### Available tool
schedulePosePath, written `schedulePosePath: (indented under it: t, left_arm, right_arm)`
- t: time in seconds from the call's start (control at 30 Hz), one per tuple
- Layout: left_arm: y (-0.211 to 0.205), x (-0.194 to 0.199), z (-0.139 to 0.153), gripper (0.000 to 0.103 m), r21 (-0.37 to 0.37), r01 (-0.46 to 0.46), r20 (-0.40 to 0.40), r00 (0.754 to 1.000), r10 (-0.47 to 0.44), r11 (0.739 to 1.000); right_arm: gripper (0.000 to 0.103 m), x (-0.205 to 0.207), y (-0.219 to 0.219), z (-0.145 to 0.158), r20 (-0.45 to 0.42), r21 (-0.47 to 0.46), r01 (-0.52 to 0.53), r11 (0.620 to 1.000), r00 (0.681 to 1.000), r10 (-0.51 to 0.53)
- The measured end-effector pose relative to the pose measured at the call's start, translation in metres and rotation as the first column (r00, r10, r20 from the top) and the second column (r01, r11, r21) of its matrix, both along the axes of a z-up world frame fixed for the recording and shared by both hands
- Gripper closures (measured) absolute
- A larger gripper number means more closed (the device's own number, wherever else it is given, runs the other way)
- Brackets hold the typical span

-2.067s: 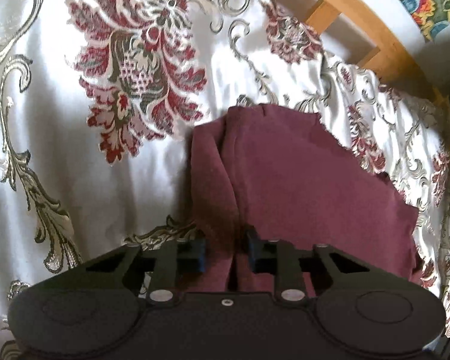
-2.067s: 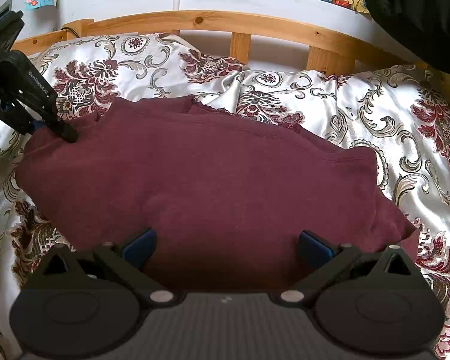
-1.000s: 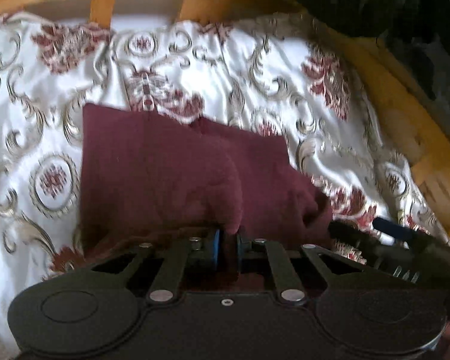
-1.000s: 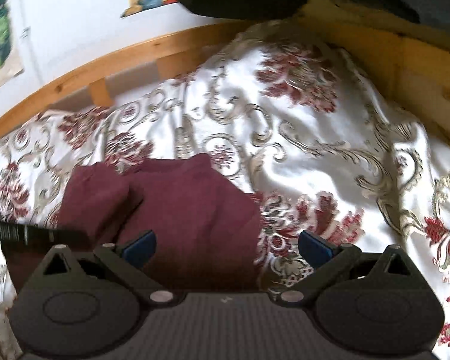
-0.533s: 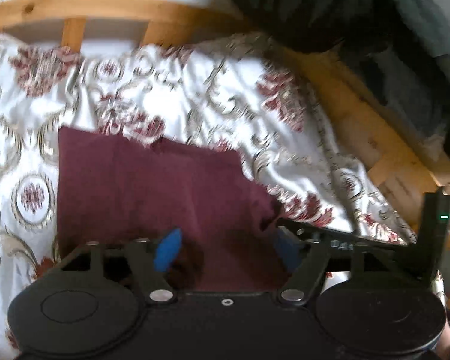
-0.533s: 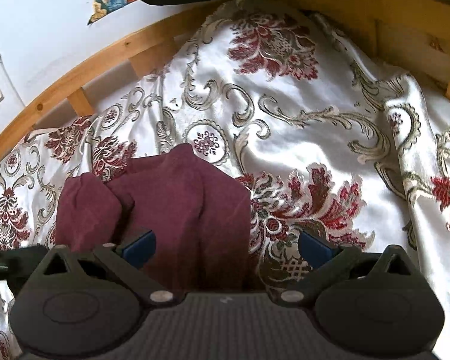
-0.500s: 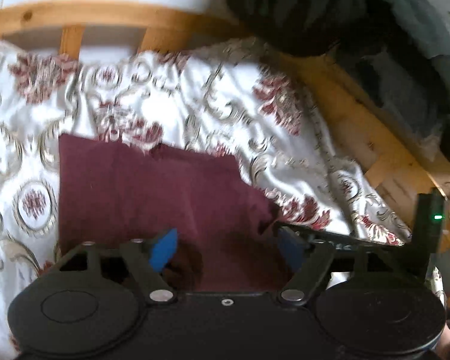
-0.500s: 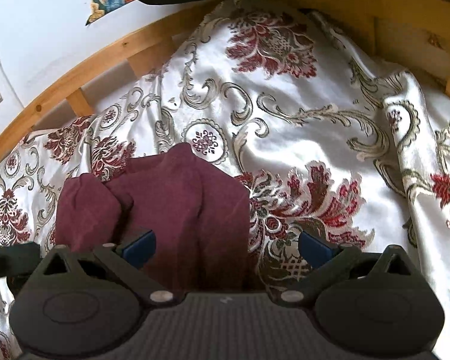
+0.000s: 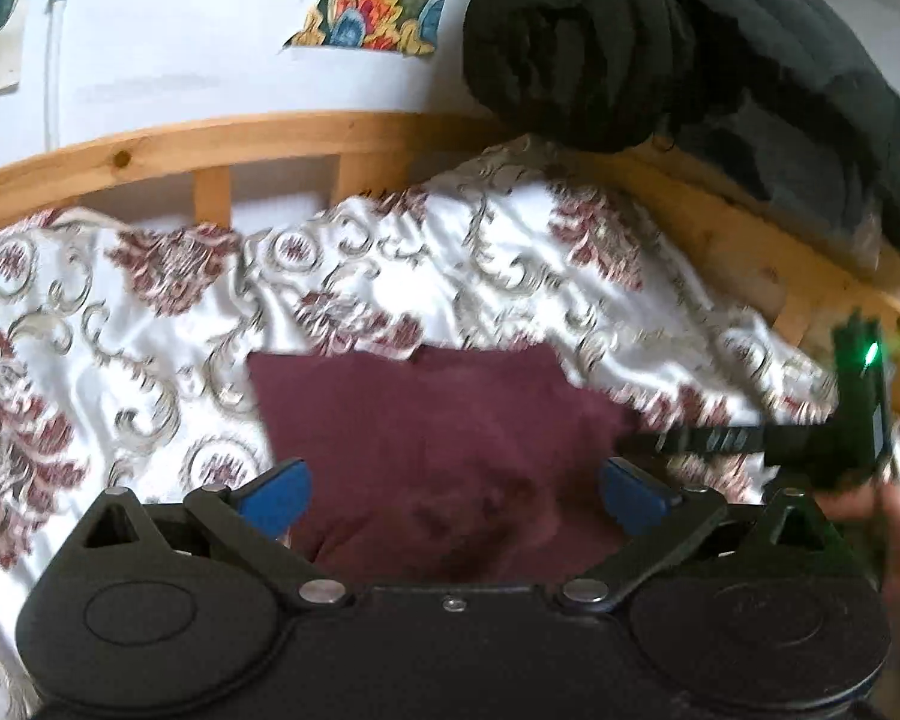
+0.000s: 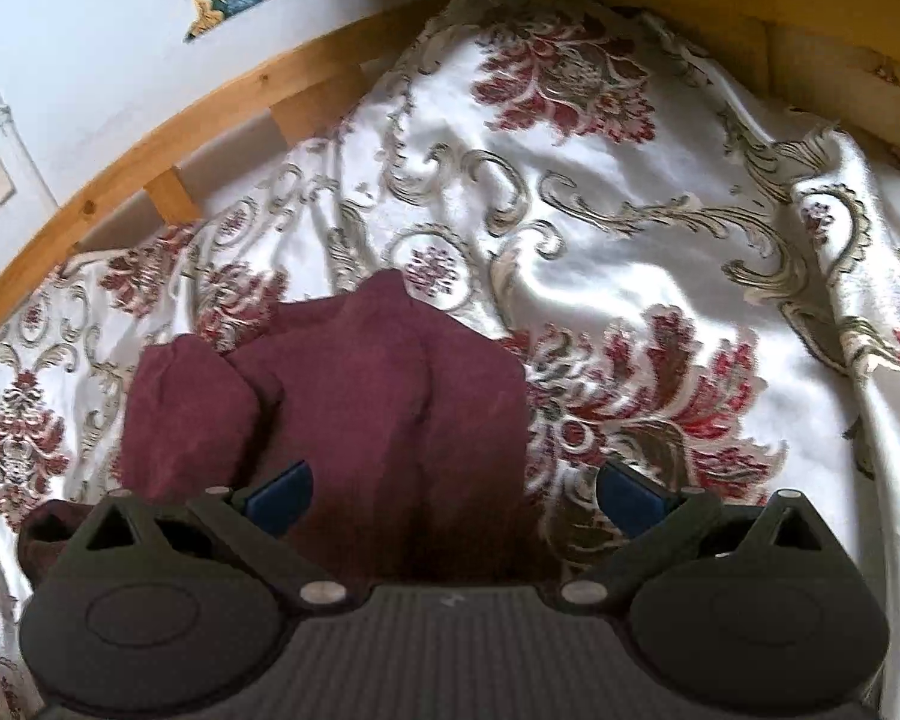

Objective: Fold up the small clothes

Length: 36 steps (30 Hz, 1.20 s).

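Observation:
A folded maroon garment [image 9: 438,420] lies on a white satin bedspread [image 9: 150,324] with dark red flowers. My left gripper [image 9: 453,495] hangs just above the garment's near edge, its jaws opening wide, blue pads [image 9: 276,492] clear of the cloth and nothing held. From the right wrist the maroon garment [image 10: 354,396] shows as a thick folded bundle with a rolled part at its left. My right gripper [image 10: 453,495] stands open over the bundle's near right edge, not pressing it. That right gripper [image 9: 750,438] also shows as a black bar at the garment's right, a hand behind it.
A wooden bed frame [image 9: 222,138] with slats runs along the back and down the right side [image 10: 840,42]. A dark padded bundle [image 9: 630,42] rests on the frame's corner. Coloured pictures [image 9: 372,6] hang on the white wall. Bare bedspread [image 10: 660,228] lies to the right of the garment.
My left gripper let go of the maroon garment, opened wide, and rose and drew back, so the wall now shows. The garment lies folded flat. The right gripper stayed open and barely moved.

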<state>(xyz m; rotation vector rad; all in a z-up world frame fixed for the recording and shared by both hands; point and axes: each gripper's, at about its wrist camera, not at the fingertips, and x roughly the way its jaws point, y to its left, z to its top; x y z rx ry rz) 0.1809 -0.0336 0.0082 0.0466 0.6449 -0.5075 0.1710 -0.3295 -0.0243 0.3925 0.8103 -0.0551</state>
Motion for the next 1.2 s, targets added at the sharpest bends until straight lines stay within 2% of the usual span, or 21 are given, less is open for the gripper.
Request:
schedulePosePath:
  t: [0.17,0.3,0.37,0.47,0.53,0.7,0.83,0.97,1.0,1.1,1.2]
  left_arm:
    - [0.001,-0.001,-0.031,0.001,0.038,-0.001,-0.076,0.997,0.004,0.999]
    - [-0.01,0.001,-0.046,0.001,0.124,0.013,-0.105,0.995,0.0,0.992]
    - [-0.014,0.002,-0.051,0.001,0.14,0.031,-0.121,0.992,-0.014,0.99]
    - [-0.019,0.005,-0.056,0.001,0.171,0.037,-0.152,0.988,-0.011,0.985]
    - [-0.021,0.007,-0.058,0.001,0.191,0.03,-0.161,0.987,0.002,0.981]
    - [-0.019,0.013,-0.064,0.001,0.212,-0.003,-0.194,0.98,0.045,0.977]
    - [-0.02,0.015,-0.066,0.001,0.227,-0.015,-0.201,0.978,0.062,0.974]
    - [-0.021,0.015,-0.066,0.001,0.237,-0.016,-0.187,0.981,0.061,0.971]
    - [-0.021,0.016,-0.066,0.001,0.236,-0.018,-0.184,0.981,0.062,0.972]
    - [-0.022,0.016,-0.065,0.001,0.229,-0.024,-0.17,0.983,0.064,0.973]
    - [-0.023,0.015,-0.064,0.001,0.231,-0.026,-0.158,0.985,0.064,0.973]
  right_arm:
    - [0.0,-0.001,0.004,-0.001,0.072,0.143,-0.057,0.988,0.996,0.047]
    - [0.0,0.003,0.004,-0.012,0.101,0.355,-0.096,0.93,0.993,0.063]
    - [0.0,0.006,0.007,-0.017,0.113,0.415,-0.115,0.902,0.991,0.074]
    - [0.0,0.014,0.017,-0.02,0.133,0.451,-0.163,0.877,0.984,0.114]
    - [0.0,0.022,0.026,-0.022,0.142,0.449,-0.208,0.869,0.977,0.16]
    - [0.0,0.046,0.044,-0.037,0.108,0.376,-0.247,0.893,0.969,0.222]
    - [0.0,0.058,0.036,-0.058,0.083,0.431,-0.202,0.879,0.979,0.184]
    - [0.0,0.064,0.031,-0.056,0.117,0.453,-0.188,0.872,0.982,0.15]
    - [0.0,0.065,0.032,-0.054,0.125,0.432,-0.194,0.881,0.98,0.154]
    - [0.0,0.067,0.045,-0.048,0.129,0.294,-0.222,0.93,0.973,0.191]
    - [0.0,0.07,0.056,-0.048,0.13,0.223,-0.272,0.936,0.96,0.248]
